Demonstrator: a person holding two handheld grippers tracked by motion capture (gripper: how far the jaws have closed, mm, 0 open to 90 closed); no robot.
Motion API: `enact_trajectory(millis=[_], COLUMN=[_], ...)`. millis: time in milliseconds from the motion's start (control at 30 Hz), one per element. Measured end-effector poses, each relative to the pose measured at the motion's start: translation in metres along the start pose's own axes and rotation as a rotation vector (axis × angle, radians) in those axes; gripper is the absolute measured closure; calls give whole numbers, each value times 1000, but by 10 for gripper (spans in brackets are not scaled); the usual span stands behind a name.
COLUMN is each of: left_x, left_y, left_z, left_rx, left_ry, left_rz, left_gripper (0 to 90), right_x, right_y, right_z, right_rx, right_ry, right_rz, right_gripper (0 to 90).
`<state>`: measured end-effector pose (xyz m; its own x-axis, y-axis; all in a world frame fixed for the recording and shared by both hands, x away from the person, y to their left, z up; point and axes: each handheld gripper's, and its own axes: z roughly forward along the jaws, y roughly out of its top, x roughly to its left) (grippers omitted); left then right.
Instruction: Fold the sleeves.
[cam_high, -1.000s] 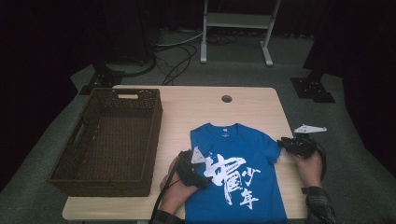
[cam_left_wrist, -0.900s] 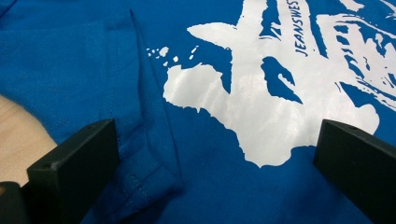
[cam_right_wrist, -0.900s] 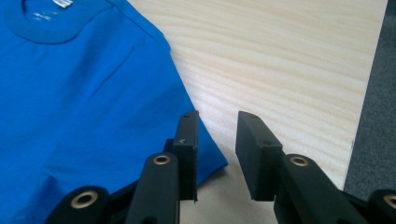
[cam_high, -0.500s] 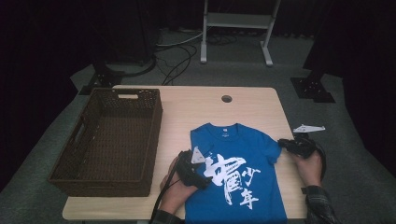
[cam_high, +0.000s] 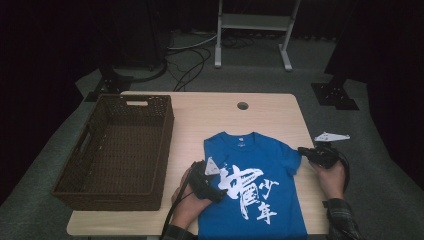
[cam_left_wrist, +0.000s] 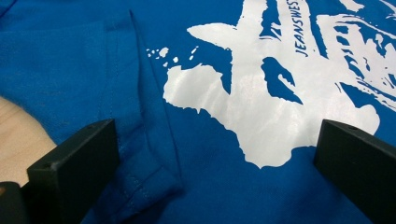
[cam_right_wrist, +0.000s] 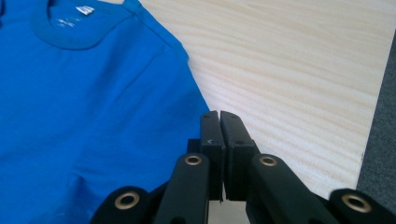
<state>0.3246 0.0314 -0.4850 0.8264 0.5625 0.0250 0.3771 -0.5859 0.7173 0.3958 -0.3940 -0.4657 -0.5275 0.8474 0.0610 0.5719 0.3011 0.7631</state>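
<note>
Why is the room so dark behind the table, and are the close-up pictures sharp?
High view: light falls on the table alone, the room behind black, the picture soft. Left gripper view: the T-shirt print is crisp with a mild sheen, the near fingers blurred. Right gripper view: evenly lit, wood grain clear.

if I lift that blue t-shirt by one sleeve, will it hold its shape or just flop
Likely flop: the t-shirt lies flat on the table, and its sleeve hem already folds. Probably light, thin cloth. It may drag rather than slide freely.
</note>
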Motion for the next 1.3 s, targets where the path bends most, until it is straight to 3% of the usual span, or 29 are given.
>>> enact_trajectory(millis=[333, 1300], left_x=[0, 0], left_y=[0, 0], left_z=[0, 0], left_rx=[0, 1], left_ry=[0, 0], left_rz=[-1, 0], left_gripper=[1, 1], right_x=[17, 56], right_y=[16, 47], right_z=[-5, 14], right_rx=[-44, -40], right_ry=[26, 94], right_rz=[-54, -157], right_gripper=[883, 884])
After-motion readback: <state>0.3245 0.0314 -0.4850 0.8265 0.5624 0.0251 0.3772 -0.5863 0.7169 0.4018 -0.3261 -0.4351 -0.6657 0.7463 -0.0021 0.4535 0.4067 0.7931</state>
